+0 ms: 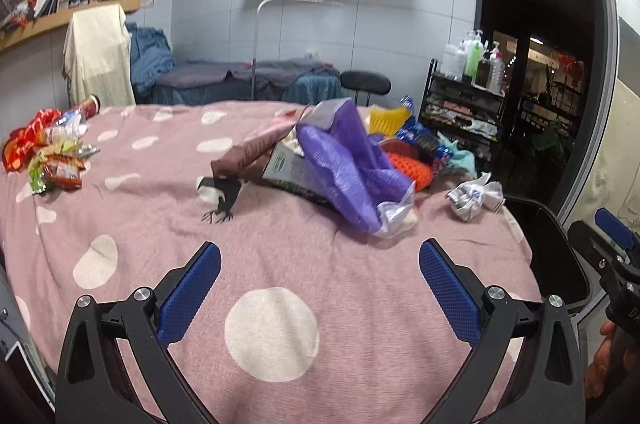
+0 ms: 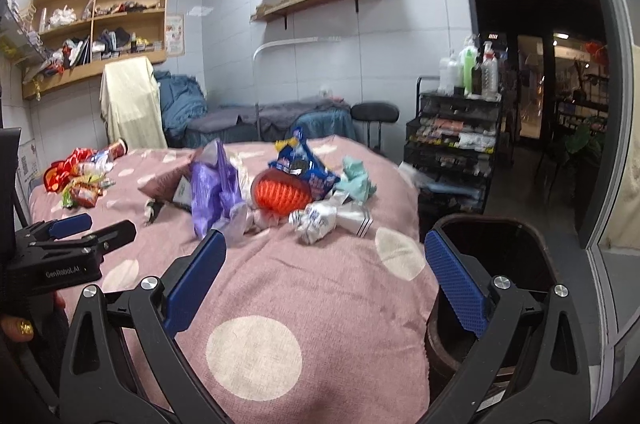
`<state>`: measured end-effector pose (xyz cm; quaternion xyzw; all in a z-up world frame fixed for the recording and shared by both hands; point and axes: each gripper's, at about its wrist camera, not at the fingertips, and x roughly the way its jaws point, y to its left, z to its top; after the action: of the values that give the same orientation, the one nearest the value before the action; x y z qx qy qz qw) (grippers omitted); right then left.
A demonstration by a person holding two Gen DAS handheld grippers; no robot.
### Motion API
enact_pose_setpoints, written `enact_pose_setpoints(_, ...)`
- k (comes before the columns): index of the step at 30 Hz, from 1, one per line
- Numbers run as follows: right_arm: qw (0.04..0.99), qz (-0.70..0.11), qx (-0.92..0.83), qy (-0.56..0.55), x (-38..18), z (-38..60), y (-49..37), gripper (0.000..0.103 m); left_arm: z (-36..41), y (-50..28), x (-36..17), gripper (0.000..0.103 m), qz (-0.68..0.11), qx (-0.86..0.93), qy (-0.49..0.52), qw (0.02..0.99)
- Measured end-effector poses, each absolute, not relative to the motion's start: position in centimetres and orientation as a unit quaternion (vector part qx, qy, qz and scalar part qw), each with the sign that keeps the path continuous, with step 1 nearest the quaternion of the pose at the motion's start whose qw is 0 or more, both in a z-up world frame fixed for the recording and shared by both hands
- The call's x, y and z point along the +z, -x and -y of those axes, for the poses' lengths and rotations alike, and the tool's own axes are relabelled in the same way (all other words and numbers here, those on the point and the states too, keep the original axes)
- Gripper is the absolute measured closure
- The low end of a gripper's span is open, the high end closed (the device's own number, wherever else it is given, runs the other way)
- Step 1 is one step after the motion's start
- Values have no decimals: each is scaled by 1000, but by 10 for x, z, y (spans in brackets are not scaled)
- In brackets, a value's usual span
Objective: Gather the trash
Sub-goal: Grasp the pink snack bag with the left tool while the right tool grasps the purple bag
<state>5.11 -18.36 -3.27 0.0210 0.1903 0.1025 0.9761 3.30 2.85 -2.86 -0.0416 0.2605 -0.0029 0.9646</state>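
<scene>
- A broad bare stretch of the pink polka-dot bedspread (image 1: 280, 264) was seen between both grippers and the litter, with nothing lying on it.
- The bed's right edge was seen to fall away just beside a dark open-topped bin (image 2: 496, 240), which stood against that edge, below the right gripper's right finger.
- The main heap of trash was seen past the middle of the bed: a purple plastic bag (image 1: 344, 164), a brown wrapper (image 1: 252, 154) leaning against it, an orange mesh item (image 2: 280, 196), a blue snack bag (image 2: 304, 164) and a pale green cloth (image 2: 356, 180).
- A crumpled white wrapper (image 1: 474, 196) lay apart from the heap, near the bed's right edge and nearest the bin.
- A second pile of red and green snack wrappers (image 1: 44, 152) lay well apart at the far left edge, with a tube-shaped can (image 1: 88, 106) behind it.
- The left gripper (image 1: 320, 264) was held low over the near part of the bed, its jaws spread wide and nothing held between them.
- The right gripper (image 2: 324, 264) was held likewise, wide open and empty, over the bed's right corner beside the bin.
- The two grippers were held side by side, apart, both pointed towards the heap.
</scene>
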Motion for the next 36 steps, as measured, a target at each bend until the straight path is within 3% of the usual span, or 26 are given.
enact_pose_setpoints(15, 917, -304, 258, 8, -32, 107, -148, 5, -93, -119, -24, 5, -308, -12, 31, 951)
enact_pose_setpoints(25, 870, -398, 290, -1, -47, 73, -217, 34, -118, -168, -31, 19, -346, -39, 3, 937)
enact_pose_setpoints(31, 850, -431, 302, -20, -57, 61, -237, 63, -119, -184, -38, 43, -363, -52, -18, 930)
enact_pose_setpoints(34, 849, -431, 304, -19, -58, 55, -238, 78, -117, -188, -41, 64, -371, -52, -23, 927)
enact_pose_setpoints(36, 850, -429, 306, -16, -57, 52, -237, 81, -115, -189, -41, 77, -373, -47, -27, 926)
